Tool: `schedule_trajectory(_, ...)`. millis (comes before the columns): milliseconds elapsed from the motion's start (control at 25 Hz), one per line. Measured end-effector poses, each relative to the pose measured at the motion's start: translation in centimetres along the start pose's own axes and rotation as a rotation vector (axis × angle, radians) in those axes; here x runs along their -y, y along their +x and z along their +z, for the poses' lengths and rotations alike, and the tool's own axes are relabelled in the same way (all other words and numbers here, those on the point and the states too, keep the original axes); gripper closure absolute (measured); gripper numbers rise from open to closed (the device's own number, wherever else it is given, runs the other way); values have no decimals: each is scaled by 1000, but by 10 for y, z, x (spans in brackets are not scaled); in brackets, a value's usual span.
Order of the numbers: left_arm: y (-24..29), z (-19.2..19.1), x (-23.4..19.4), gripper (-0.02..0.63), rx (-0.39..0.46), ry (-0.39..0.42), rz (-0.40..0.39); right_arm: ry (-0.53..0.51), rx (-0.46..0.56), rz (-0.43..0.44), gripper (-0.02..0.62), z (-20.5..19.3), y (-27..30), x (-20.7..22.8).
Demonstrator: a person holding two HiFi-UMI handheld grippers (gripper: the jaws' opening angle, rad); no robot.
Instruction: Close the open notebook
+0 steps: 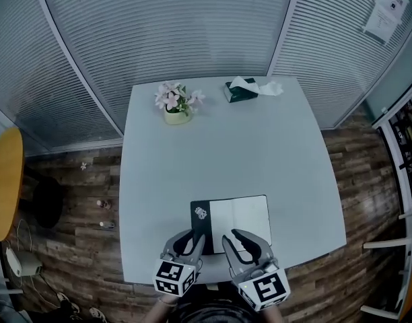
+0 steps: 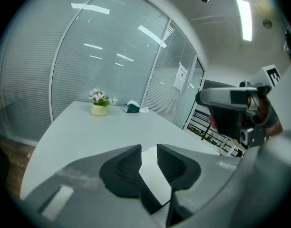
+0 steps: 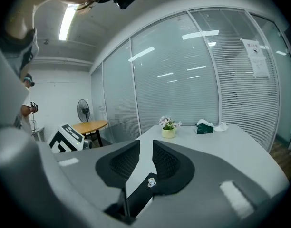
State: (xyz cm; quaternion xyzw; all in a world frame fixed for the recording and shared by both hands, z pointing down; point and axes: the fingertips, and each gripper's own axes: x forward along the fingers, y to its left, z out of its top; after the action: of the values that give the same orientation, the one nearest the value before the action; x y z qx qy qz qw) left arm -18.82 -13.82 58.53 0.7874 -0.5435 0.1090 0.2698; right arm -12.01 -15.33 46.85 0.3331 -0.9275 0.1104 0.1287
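Notebook point(image 1: 230, 215): open, black cover at left with a small white emblem, unreadable; blank white page at right. Lies at 6 o'clock on table point(image 1: 226, 147).
Left gripper point(image 1: 192, 237), right gripper point(image 1: 231, 237): over its near edge, jaws narrowly parted, gripping nothing.
Wall notice point(image 1: 388, 9), 1 o'clock: print illegible.

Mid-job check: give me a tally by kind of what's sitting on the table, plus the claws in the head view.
Notebook: 1
Flower pot: 1
Tissue box: 1
Claws: 2, namely left claw and right claw
Total: 5
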Motion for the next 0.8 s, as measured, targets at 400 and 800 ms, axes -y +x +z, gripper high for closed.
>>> schedule_trajectory(400,27,-91,-35,502,-215,-41,39,42,-40,-93,509,-17,-10,18)
schedule_trajectory(800,46,-144,-51,483,-350,-204,43,69,-51,-153,509,-26,-21,27)
